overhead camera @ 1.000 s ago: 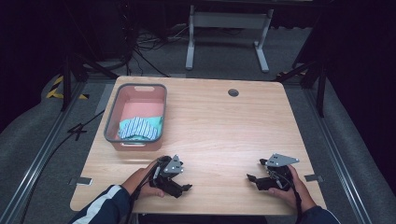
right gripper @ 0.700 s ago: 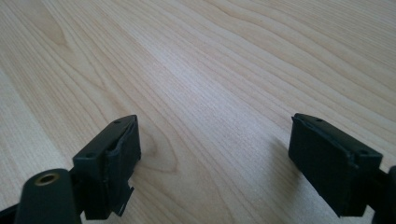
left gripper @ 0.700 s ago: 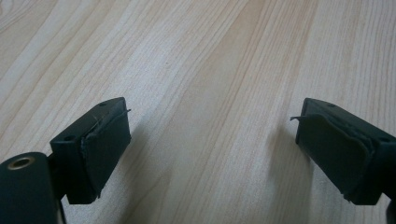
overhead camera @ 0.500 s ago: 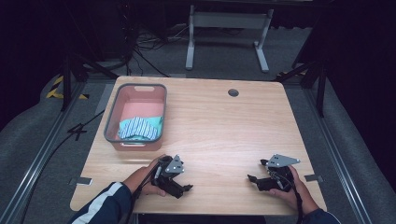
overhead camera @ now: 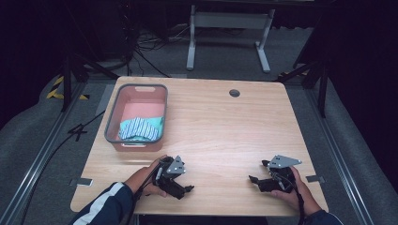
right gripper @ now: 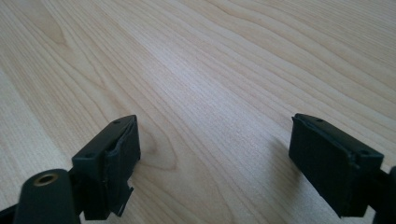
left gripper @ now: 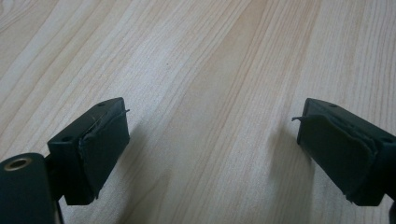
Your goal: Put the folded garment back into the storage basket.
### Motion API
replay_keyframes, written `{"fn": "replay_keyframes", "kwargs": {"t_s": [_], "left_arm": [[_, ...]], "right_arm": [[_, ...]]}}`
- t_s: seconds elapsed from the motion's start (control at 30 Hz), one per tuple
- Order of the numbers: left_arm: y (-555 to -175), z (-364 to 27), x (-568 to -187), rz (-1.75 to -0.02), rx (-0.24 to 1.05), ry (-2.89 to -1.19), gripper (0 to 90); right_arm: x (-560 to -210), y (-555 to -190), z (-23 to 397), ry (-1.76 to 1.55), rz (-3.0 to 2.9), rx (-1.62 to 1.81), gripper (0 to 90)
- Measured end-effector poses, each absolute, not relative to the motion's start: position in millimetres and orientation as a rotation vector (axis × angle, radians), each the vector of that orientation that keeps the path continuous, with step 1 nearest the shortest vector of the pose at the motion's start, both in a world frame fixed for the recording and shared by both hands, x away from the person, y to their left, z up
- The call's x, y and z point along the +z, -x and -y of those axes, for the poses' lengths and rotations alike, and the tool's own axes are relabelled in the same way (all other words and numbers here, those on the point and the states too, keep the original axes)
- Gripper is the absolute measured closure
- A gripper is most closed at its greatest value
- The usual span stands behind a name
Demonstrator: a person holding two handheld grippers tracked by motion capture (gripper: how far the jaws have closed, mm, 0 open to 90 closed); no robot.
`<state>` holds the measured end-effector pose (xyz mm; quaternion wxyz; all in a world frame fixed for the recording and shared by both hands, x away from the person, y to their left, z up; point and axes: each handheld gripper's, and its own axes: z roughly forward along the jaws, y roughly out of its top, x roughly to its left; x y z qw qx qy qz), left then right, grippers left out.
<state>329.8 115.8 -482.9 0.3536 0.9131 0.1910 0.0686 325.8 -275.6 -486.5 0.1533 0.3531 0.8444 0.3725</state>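
Striped cloth [overhead camera: 140,128] partly hidden behind basket [overhead camera: 110,123] wall; forearms cut off at bottom edge.

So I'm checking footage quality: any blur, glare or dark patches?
High view: table evenly lit, surroundings nearly black. Left gripper view: jaws sharp, soft shadows beside them on the wood. Right gripper view: pale sheen on the wood, far grain slightly soft.

left gripper [overhead camera: 184,189]: black, grey plate | sleeve [overhead camera: 105,204]: navy, white stripes
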Motion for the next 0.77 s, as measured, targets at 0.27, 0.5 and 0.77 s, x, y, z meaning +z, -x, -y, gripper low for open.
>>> {"fn": "replay_keyframes", "kwargs": {"t_s": [0.27, 0.5, 0.77], "left_arm": [[-330.1, -114.3, -483.2, -0.498, 0.172, -2.361, 8.4], [-330.8, -112.5, -483.4, -0.498, 0.178, -2.362, 7.3], [-331.6, -111.4, -483.3, -0.495, 0.178, -2.367, 6.4]], "right_arm": [[-486.6, -326.0, 275.8, -1.009, -2.424, 1.070, 16.9], [-486.6, -326.1, 276.0, -1.006, -2.425, 1.070, 16.9], [-486.6, -326.0, 276.0, -1.006, -2.425, 1.070, 16.9]]}}
